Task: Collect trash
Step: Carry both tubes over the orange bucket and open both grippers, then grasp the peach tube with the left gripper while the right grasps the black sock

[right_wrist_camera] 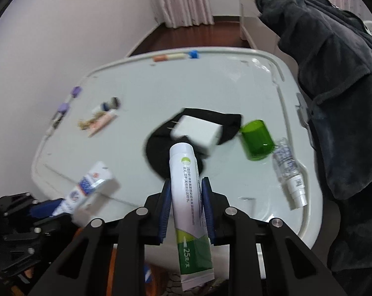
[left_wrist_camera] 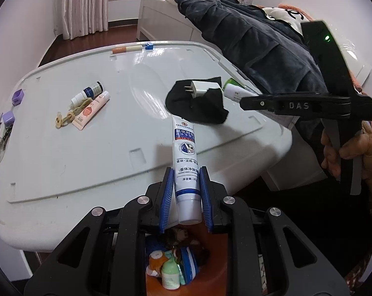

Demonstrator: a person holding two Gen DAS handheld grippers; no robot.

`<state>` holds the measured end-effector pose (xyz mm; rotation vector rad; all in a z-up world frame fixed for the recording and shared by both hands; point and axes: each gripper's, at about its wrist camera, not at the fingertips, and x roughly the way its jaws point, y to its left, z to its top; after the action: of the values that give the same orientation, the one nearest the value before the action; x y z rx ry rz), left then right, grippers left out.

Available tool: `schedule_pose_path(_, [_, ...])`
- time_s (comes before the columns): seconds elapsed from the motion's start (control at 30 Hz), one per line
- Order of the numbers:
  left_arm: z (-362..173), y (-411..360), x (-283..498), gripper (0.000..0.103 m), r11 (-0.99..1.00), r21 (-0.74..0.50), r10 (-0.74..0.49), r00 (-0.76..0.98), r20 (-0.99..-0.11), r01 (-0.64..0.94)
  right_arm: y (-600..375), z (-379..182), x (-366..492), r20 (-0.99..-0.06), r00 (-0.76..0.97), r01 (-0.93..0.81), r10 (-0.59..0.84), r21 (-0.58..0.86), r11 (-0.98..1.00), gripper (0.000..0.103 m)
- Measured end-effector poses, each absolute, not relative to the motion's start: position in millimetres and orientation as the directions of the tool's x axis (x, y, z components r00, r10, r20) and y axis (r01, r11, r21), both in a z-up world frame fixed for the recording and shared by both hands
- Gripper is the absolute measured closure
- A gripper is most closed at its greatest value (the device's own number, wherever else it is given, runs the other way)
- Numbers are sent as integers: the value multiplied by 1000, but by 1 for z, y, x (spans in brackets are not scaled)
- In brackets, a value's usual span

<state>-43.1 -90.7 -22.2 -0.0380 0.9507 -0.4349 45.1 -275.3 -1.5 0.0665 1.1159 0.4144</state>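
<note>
White walls, pale curtains [left_wrist_camera: 82,5] and a dark wood floor frame the room, with a white bed [left_wrist_camera: 161,22] at the back and a dark padded coat [left_wrist_camera: 255,42] draped along the right side. Nearer, a big white plastic lid [left_wrist_camera: 70,153] serves as the work surface.

On the lid, a black cloth [right_wrist_camera: 161,148] lies near the middle with a white plug adapter [right_wrist_camera: 198,130] on top of it. Just right of the cloth, a green cup [right_wrist_camera: 256,139] lies on its side, and beside that a clear spray bottle [right_wrist_camera: 288,170] lies flat near the lid's right edge. Toward the left are a small dark-capped bottle [left_wrist_camera: 88,92], a pink tube [left_wrist_camera: 91,111] touching it, and a knotted band [left_wrist_camera: 67,118]. Purple clips [left_wrist_camera: 13,106] sit on the left rim; a blue clip [left_wrist_camera: 148,46] and an orange-and-cream stick [left_wrist_camera: 126,48] sit on the far rim.

Below the near edge, an orange bin [left_wrist_camera: 210,241] holds bottles and packets.

Left gripper [left_wrist_camera: 186,172] is clamped on a blue-and-white tube [left_wrist_camera: 186,153], cap toward the camera, held above the bin at the lid's near edge. Right gripper [right_wrist_camera: 187,182] has just been closing and now squeezes a green-and-white tube [right_wrist_camera: 186,185] above the lid's near side, crimped end toward the camera. A hand [left_wrist_camera: 353,148] grips the right gripper's handle.
</note>
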Motion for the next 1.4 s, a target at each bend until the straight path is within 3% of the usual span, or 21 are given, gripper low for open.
schedule_pose_path(0.3, [-36, -65, -110, 81, 914, -238, -363, 398, -842, 329, -221, -11, -43, -834, 222, -408, 505, 391, 825, 82])
schedule_pose_path(0.47, [-65, -49, -135, 81, 921, -280, -355, 295, -887, 269, -192, -55, -87, -876, 58, -432, 478, 410, 803, 81])
schedule_pose_path(0.5, [-68, -47, -136, 81, 924, -287, -354, 282, -892, 252, -187, -60, -91, -884, 33, -436, 466, 407, 803, 77])
schedule_pose_path(0.53, [-69, -46, -136, 79, 925, -290, -353, 277, -894, 244, -181, -66, -93, -897, 7, -444, 442, 393, 805, 59])
schedule_pose_path(0.6, [-68, -46, -137, 63, 936, -264, -325, 285, -901, 233, -179, -64, -92, -911, 39, -442, 410, 352, 825, 30])
schedule_pose_path(0.63, [-66, -45, -138, 55, 940, -251, -314, 301, -901, 230, -182, -60, -90, -913, 75, -432, 401, 332, 838, 28])
schedule_pose_path(0.67, [-63, -44, -138, 53, 942, -245, -310, 317, -896, 228, -185, -57, -88, -911, 92, -424, 403, 330, 843, 28])
schedule_pose_path(0.8, [-58, -41, -136, 53, 942, -252, -317, 342, -884, 222, -203, -48, -76, -898, 158, -352, 411, 338, 873, 25])
schedule_pose_path(1.0, [-40, -47, -120, 53, 956, -157, -253, 423, -870, 249, -234, -11, -53, -875, 304, -291, 378, 292, 911, 21])
schedule_pose_path(1.23, [-14, -63, -82, 52, 952, -137, -261, 494, -829, 274, -258, 78, 0, -765, 513, -272, 390, 287, 919, 6])
schedule_pose_path(1.4, [-3, -44, -39, 52, 969, -113, -218, 544, -810, 219, -265, 107, 38, -668, 654, -247, 354, 253, 935, 6])
